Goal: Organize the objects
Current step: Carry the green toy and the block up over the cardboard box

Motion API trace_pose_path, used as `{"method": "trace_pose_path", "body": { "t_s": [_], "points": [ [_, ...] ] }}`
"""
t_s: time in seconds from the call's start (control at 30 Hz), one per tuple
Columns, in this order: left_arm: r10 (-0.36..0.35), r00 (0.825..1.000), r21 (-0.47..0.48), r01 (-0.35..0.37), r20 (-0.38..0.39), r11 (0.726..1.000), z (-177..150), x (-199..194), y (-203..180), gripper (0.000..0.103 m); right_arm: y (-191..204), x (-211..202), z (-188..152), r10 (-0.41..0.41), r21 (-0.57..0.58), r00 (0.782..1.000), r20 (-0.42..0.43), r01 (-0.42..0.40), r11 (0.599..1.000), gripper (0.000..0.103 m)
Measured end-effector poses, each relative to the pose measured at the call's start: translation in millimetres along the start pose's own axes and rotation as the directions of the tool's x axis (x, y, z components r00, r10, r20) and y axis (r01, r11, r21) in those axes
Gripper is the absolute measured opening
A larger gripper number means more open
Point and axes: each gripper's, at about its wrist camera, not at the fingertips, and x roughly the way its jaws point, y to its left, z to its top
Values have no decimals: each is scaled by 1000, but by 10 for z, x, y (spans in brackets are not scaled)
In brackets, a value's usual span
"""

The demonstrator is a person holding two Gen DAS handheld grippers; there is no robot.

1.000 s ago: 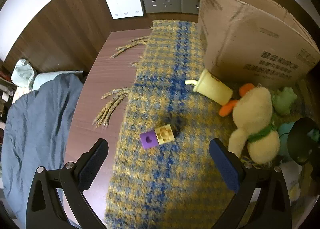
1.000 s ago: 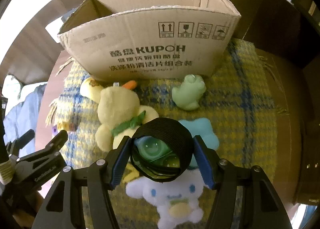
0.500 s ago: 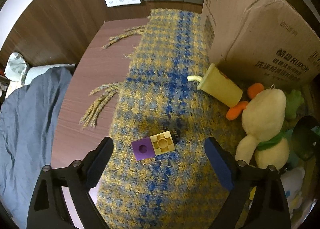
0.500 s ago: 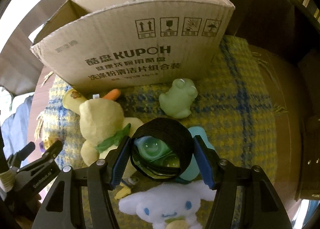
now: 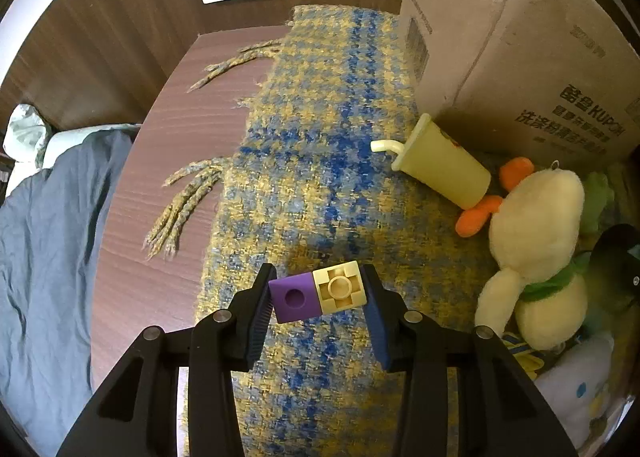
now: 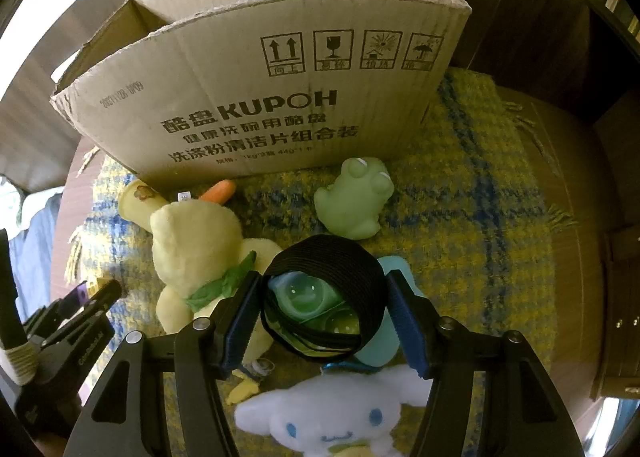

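My left gripper (image 5: 318, 293) is shut on a joined purple-and-cream block (image 5: 318, 293), low over the yellow-blue woven cloth (image 5: 320, 105). My right gripper (image 6: 324, 309) is shut on a round black-banded object with a green glassy face (image 6: 320, 301), held above the toys. An open cardboard box (image 6: 260, 97) stands at the back of the cloth; it also shows in the left wrist view (image 5: 520, 57). The left gripper appears at the lower left of the right wrist view (image 6: 92, 297).
On the cloth lie a yellow toy cup with straw (image 5: 440, 169), a cream plush duck with green scarf (image 6: 200, 237), a green frog toy (image 6: 356, 197), a light blue toy (image 6: 384, 345) and a white plush dog (image 6: 332, 417). A grey blanket (image 5: 48, 257) lies left of the table.
My left gripper moved forward over the block and closed on it. My right gripper moved closer to the cardboard box with its object still held.
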Motion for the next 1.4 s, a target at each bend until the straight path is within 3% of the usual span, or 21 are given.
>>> {"method": "trace_pose_path", "body": {
  "t_s": [0.73, 1.4],
  "points": [
    [9, 992, 17, -12, 123, 1000, 11, -594, -82, 42, -112, -488, -8, 29, 34, 992, 122, -33, 999, 62],
    [-8, 960, 60, -9, 280, 998, 280, -1370, -318, 42, -303, -1190, 159, 31, 46, 958, 285, -46, 998, 62]
  ]
}}
